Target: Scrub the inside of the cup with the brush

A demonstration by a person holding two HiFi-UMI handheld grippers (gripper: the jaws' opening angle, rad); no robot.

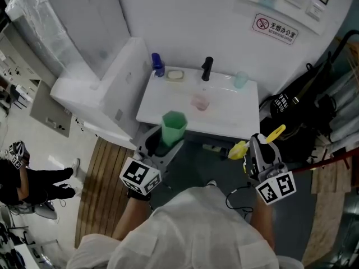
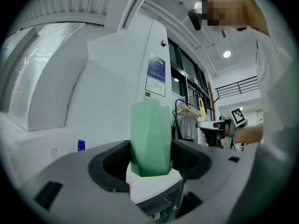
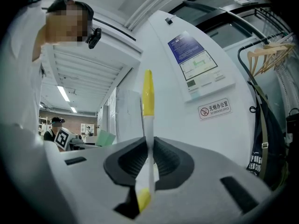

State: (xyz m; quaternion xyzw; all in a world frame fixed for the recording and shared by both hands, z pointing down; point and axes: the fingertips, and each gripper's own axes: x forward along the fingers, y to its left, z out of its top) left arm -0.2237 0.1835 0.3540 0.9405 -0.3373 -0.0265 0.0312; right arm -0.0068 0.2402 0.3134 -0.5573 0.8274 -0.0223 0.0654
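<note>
Your left gripper is clamped on the cup & right gripper on the brush, the 2 well apart, so scrubbing is not begun.

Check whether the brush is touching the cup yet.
Apart. The head view shows the cup in the left claw and the brush in the right claw, with a clear gap between them.

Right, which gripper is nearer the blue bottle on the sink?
Left. The left gripper faces the sink end with the blue bottle; the right gripper is by the opposite end.
</note>
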